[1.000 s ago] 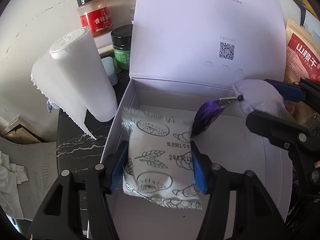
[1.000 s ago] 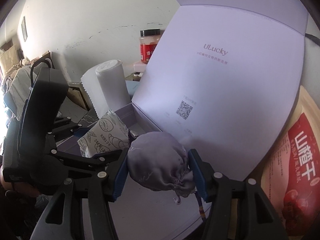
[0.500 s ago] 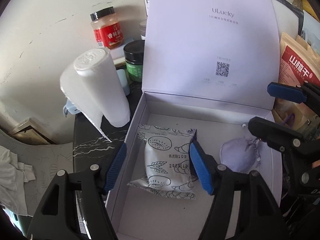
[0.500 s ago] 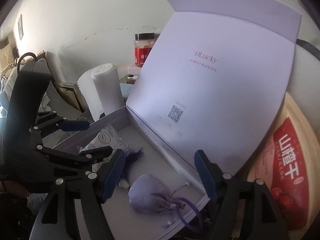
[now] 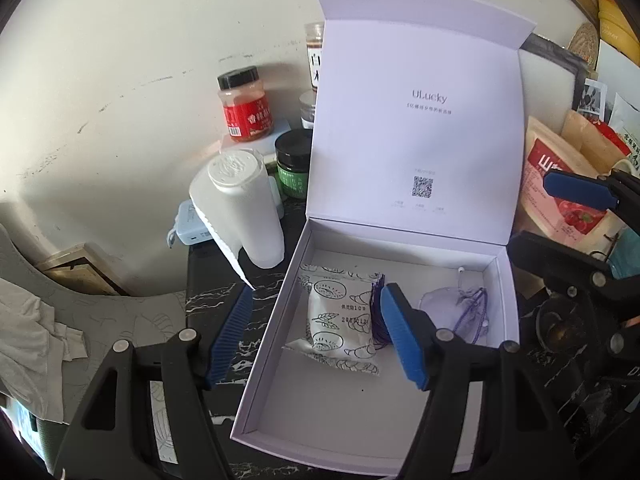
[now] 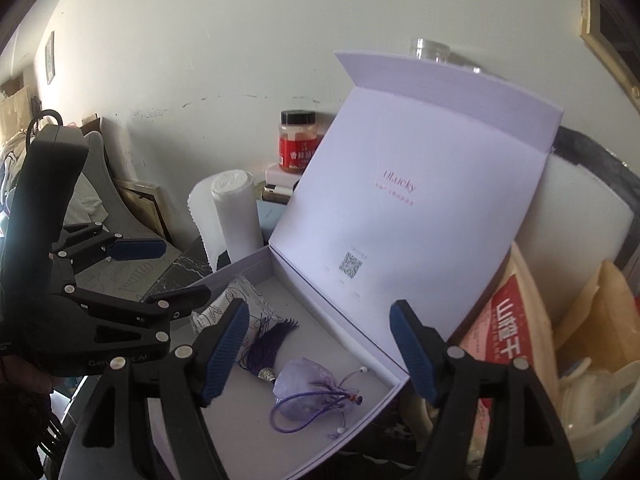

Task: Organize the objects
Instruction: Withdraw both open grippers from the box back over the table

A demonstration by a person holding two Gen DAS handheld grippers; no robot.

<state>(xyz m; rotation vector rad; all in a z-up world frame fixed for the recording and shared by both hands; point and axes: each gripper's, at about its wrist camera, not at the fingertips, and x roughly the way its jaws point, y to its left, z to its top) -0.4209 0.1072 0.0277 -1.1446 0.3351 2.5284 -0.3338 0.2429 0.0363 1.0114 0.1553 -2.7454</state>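
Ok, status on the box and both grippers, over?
Left gripper and right gripper open, empty. Snack packet and purple pouch lie inside open box. Nothing in the way.

Lived-in home: spice jar [image 5: 245, 105], paper towel roll [image 5: 247, 209], snack bags [image 5: 560, 192] crowd dark marble bench [image 5: 216, 300] w/ plaster wall.
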